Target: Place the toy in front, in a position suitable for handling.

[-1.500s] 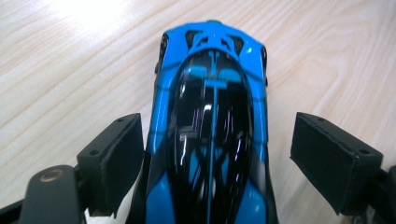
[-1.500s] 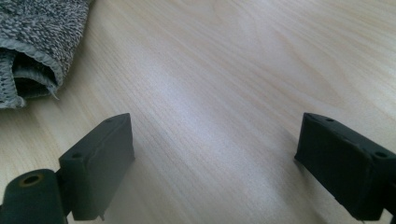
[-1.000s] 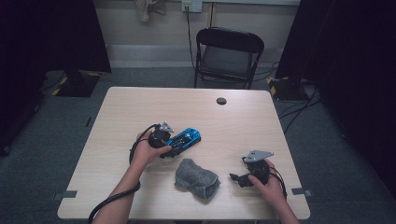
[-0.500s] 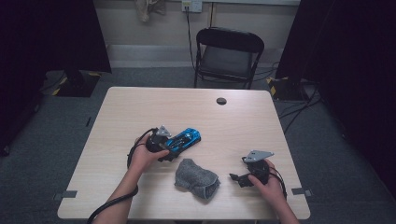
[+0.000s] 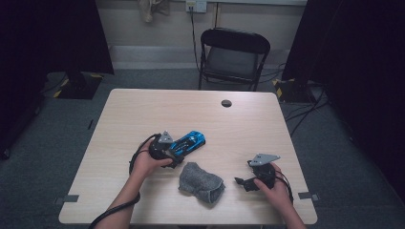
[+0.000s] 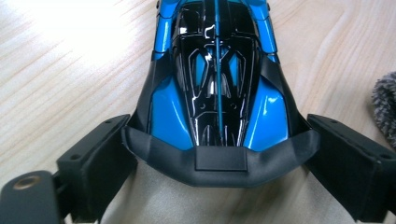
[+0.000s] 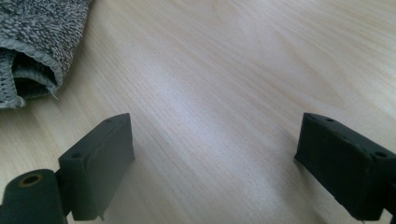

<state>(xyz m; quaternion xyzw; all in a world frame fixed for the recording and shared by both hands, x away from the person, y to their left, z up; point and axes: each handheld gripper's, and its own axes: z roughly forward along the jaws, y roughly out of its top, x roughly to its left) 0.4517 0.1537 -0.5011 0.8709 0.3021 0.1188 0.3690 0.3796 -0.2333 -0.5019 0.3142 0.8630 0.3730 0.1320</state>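
Left tool (image 5: 177, 153) slightly nearer car (image 5: 189, 141)

Black folding chair (image 5: 234, 57) behind wood table (image 5: 143, 109), grey carpet (image 5: 47, 143).

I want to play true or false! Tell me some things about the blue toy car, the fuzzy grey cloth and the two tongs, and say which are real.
1. The blue toy car sits between the jaws of the left tongs. True.
2. The right tongs hold the grey cloth. False: their jaws stand open over bare table, the cloth off to one side.
3. A black folding chair stands behind the table. True.
4. The car is lying on top of the cloth. False: it rests on the table beside it.
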